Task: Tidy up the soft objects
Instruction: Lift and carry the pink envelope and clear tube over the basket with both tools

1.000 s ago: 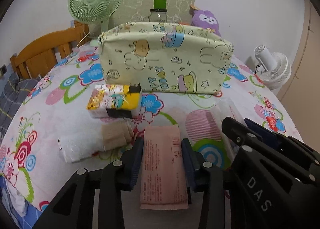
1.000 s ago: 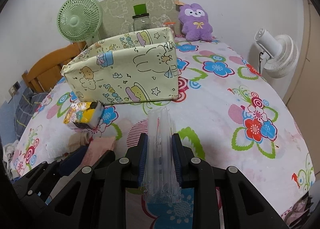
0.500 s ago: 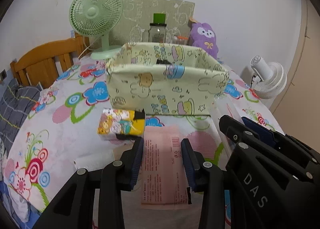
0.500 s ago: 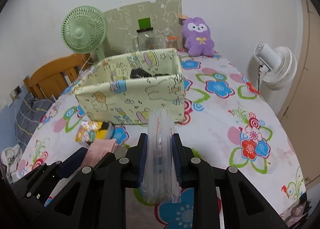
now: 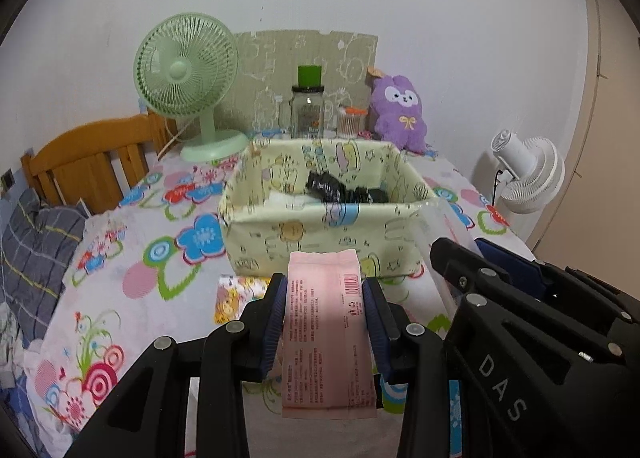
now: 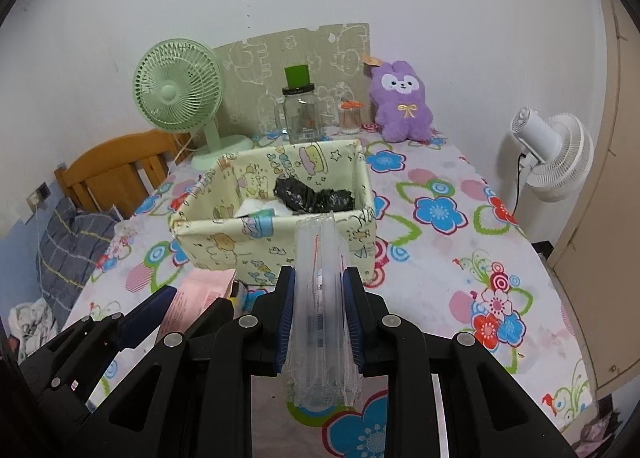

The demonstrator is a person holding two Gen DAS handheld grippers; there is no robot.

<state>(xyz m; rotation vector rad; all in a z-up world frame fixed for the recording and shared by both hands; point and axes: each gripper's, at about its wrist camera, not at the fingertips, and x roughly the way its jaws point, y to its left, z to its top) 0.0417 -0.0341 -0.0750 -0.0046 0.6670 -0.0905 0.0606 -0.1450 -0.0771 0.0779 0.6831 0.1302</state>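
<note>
My left gripper [image 5: 325, 290] is shut on a pink packet [image 5: 326, 332], held above the table just short of the pale yellow fabric box [image 5: 320, 224]. My right gripper [image 6: 319, 284] is shut on a clear plastic pack [image 6: 320, 310], also raised in front of the box [image 6: 224, 232]. The box holds a black bundle [image 6: 312, 196] and a white item [image 6: 256, 207]. A yellow tissue pack [image 5: 236, 292] lies on the table below my left gripper, partly hidden.
The flowered tablecloth [image 6: 440, 214] covers the table. At the back stand a green fan [image 5: 188, 78], a glass jar [image 5: 307, 112] and a purple plush [image 5: 398, 112]. A white fan [image 6: 554, 156] stands off the right edge. A wooden chair [image 5: 92, 162] is at the left.
Both grippers have risen with their packs, so the box's inside now shows. The white towel roll has dropped out of the left wrist view.
</note>
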